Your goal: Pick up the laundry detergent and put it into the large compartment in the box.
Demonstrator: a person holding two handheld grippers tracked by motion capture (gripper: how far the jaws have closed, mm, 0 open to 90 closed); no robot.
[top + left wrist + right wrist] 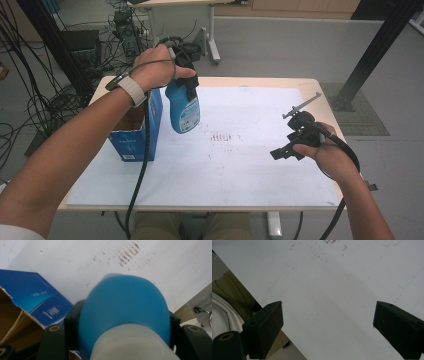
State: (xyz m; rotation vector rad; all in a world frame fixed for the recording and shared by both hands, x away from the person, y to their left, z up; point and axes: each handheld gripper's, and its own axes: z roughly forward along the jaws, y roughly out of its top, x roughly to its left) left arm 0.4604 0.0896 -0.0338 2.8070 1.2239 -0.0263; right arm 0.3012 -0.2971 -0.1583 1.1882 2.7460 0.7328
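Left gripper [186, 92] clenched on a blue bottle [183, 111], lifted beside a box [134, 131]. Right gripper [289, 150] gapes wide, empty, above the table [250, 165].

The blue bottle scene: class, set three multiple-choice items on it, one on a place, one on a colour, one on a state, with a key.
1. Where is the blue bottle?
A. Lying on the white mat
B. Held above the mat, beside the blue carton
C. Inside the carton

2. What colour is the outside of the carton?
A. Blue
B. Red
C. Green

3. How do the right gripper jaws stand?
A. Shut on a bottle
B. Shut on nothing
C. Open, nothing between them

Key: 1 B, the left gripper grips the bottle near its top, clear of the white mat. 2 A, its printed walls are blue. 3 C, bare mat shows between the jaws.
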